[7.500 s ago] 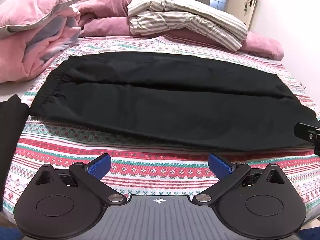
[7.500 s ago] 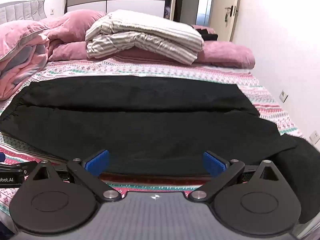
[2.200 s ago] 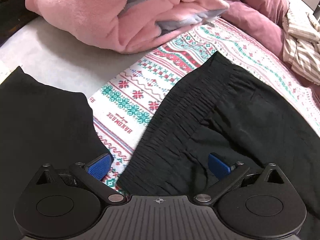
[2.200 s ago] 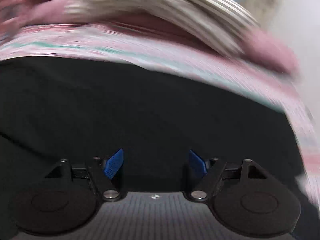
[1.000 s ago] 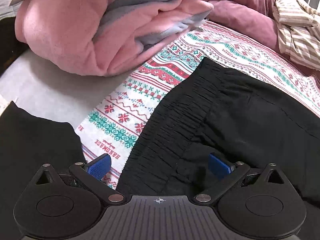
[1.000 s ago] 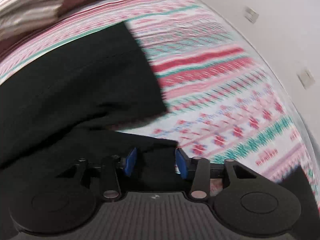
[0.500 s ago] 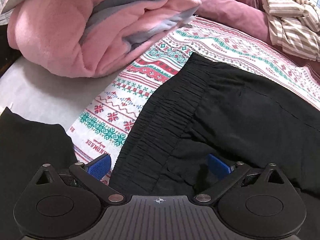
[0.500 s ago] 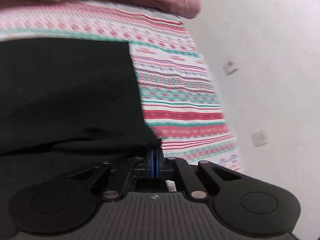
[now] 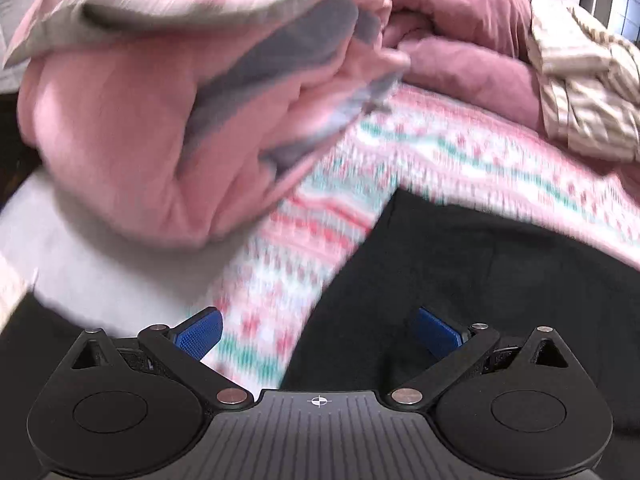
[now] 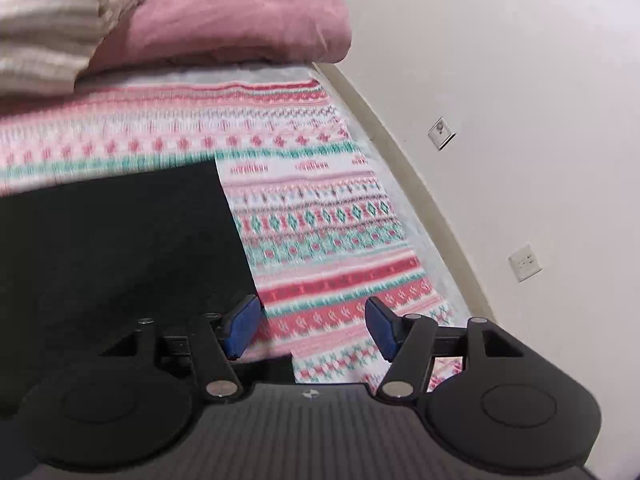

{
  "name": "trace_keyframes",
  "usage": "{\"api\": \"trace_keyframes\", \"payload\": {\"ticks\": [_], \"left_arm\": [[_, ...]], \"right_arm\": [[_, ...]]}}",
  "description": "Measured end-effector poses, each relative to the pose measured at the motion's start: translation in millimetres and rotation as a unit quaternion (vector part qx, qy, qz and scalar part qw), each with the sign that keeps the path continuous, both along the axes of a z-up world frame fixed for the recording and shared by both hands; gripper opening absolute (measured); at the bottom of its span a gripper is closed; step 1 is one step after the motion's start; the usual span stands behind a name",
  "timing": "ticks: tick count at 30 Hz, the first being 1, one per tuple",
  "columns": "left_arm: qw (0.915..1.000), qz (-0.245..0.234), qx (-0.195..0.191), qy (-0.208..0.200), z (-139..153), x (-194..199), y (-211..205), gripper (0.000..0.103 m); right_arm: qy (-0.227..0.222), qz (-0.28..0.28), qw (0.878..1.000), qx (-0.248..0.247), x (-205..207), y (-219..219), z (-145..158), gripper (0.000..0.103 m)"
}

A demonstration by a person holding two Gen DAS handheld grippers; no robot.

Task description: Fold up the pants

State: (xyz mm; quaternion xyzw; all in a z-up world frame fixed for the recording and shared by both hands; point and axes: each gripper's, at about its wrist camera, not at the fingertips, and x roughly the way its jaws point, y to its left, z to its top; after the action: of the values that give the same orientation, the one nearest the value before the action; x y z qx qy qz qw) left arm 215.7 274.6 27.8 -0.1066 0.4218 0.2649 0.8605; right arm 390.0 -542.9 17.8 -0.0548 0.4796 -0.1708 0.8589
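Observation:
The black pants (image 9: 500, 280) lie flat on the patterned bedspread (image 9: 280, 280). In the left wrist view their waistband end fills the lower right. My left gripper (image 9: 318, 330) is open and empty, with its right pad over the waistband edge and its left pad over the bedspread. In the right wrist view the pants' leg end (image 10: 120, 240) lies at the left. My right gripper (image 10: 312, 326) is open and empty over the bedspread (image 10: 328, 248), with its left pad at the hem edge.
A pink and grey duvet (image 9: 180, 100) is piled at the left of the bed. A mauve quilt (image 10: 224, 20) and striped bedding (image 10: 44, 20) lie at the back. A white wall (image 10: 520, 120) with sockets borders the bed's right side.
My right gripper was shut at the pants' hem and has opened, letting go of the fabric. My left gripper has shifted; its view is now blurred by motion.

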Motion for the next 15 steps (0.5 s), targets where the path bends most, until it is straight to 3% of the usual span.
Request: {"api": "trace_keyframes", "payload": {"ticks": [3,8,11,13,15], "left_arm": [[0.9993,-0.035,-0.012,0.009,-1,43,11,0.103],[0.9936,-0.109,-0.024,0.019,-15,104,13,0.102],[0.9933,-0.105,-0.015,0.046,-31,126,12,0.103],[0.9925,-0.097,0.003,0.075,-43,136,9,0.102],[0.9911,-0.110,0.007,0.075,-49,139,3,0.102]], "right_arm": [[-0.027,-0.021,0.995,0.095,16,-6,9,0.086],[-0.067,-0.067,0.977,0.191,49,-1,3,0.089],[-0.075,-0.101,0.966,0.227,71,4,-13,0.089],[-0.083,-0.115,0.964,0.226,79,14,-18,0.089],[-0.077,-0.115,0.964,0.228,87,22,-25,0.089]]}}
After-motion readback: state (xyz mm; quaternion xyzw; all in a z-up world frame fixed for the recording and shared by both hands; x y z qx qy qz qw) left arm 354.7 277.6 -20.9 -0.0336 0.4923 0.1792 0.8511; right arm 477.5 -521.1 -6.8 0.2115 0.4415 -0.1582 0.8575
